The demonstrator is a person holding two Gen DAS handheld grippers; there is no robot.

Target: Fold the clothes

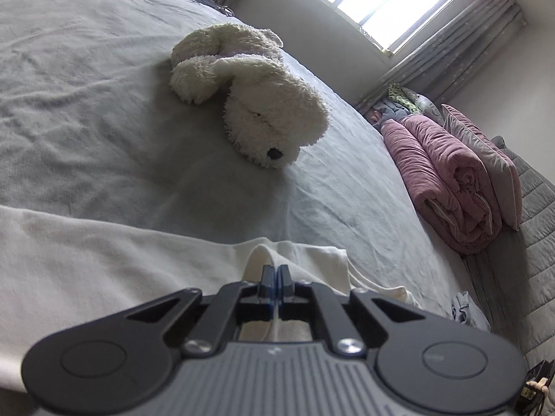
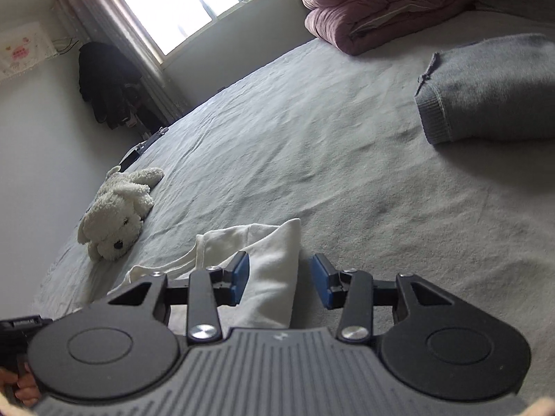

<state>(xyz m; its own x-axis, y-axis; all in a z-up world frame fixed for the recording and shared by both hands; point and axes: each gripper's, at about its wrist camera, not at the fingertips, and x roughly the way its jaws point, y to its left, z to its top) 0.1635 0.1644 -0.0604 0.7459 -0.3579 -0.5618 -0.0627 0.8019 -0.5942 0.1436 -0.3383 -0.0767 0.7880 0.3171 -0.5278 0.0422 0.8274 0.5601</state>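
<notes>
The left gripper (image 1: 275, 274) is pinched tight on a fold of the soft cream-white cloth top (image 1: 104, 253) lying on the grey bed sheet (image 1: 104, 104). The right gripper (image 2: 279, 277) is partly open, not squeezing. The top's corner (image 2: 274, 260) lies between its blue pads (image 2: 241, 277), running straight ahead.

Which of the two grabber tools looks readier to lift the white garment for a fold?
Probably the left. The left gripper is already shut on a pinched ridge of the cream-white cotton garment. The right gripper is open, cloth between its blue pads but not pressed.
</notes>
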